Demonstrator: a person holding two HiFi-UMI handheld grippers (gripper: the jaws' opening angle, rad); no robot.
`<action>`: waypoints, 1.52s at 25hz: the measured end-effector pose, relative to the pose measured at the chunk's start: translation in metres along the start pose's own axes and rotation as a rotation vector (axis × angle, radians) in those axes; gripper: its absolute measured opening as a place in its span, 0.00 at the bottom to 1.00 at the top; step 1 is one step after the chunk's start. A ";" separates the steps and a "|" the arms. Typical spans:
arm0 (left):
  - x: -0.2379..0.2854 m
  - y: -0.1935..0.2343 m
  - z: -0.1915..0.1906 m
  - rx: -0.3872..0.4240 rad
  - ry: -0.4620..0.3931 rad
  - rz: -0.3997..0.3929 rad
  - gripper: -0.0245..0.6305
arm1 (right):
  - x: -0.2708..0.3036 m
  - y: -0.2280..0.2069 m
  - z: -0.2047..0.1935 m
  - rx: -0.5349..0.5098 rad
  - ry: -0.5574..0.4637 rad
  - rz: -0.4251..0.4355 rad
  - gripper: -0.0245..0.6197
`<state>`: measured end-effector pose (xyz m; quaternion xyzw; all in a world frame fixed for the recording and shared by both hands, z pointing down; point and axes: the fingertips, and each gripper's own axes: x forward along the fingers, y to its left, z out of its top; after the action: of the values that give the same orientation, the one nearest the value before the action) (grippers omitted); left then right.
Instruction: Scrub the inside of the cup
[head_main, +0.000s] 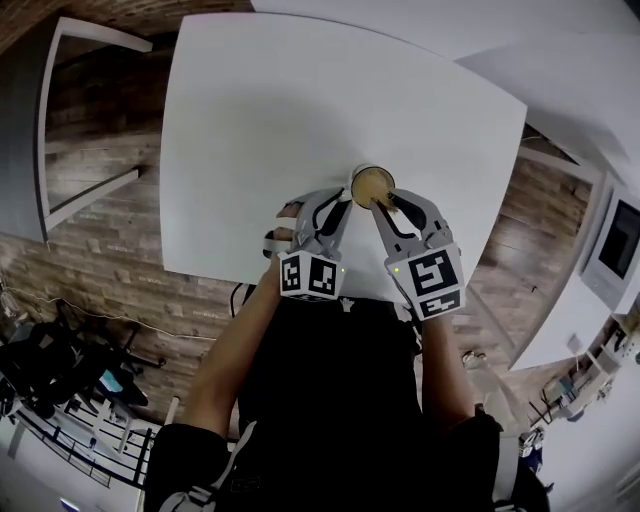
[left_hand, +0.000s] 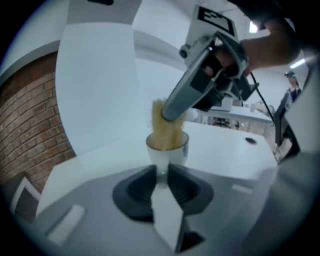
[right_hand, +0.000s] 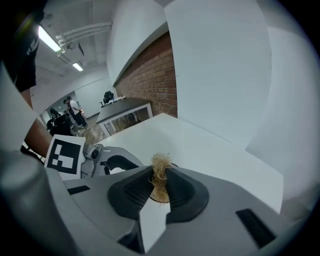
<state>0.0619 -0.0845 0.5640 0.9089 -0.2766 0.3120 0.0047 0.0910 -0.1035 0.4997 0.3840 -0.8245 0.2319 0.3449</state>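
Note:
A white cup (head_main: 356, 178) stands on the white table (head_main: 280, 110) close to its near edge. My left gripper (head_main: 341, 200) reaches it from the left. In the left gripper view the cup (left_hand: 168, 152) stands just past the pads, which are closed on a narrow white part at its near side; my left gripper (left_hand: 162, 172) is shut on it. My right gripper (head_main: 381, 204) comes down from the right, shut on a straw-coloured fibre scrubber (right_hand: 161, 164) that dips into the cup's mouth. The scrubber (left_hand: 165, 127) fills the cup and sticks up above the rim.
The table's near edge runs just under both grippers, with wood-patterned floor (head_main: 100, 270) beyond it. A white frame (head_main: 75, 120) stands at the left and another white table (head_main: 580, 90) at the right. People (right_hand: 72, 110) stand far off by a brick wall (right_hand: 155, 80).

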 end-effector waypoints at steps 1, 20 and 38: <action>0.001 -0.001 -0.001 0.007 0.004 0.002 0.15 | 0.007 0.000 -0.004 0.000 0.030 0.006 0.13; 0.001 -0.002 0.003 0.014 0.022 0.028 0.15 | 0.052 -0.007 -0.025 -0.231 0.396 -0.031 0.12; 0.002 0.001 0.002 0.018 0.041 0.060 0.15 | 0.066 -0.003 -0.031 -0.220 0.460 0.027 0.12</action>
<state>0.0635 -0.0866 0.5634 0.8936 -0.3008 0.3332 -0.0070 0.0750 -0.1166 0.5696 0.2702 -0.7498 0.2265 0.5599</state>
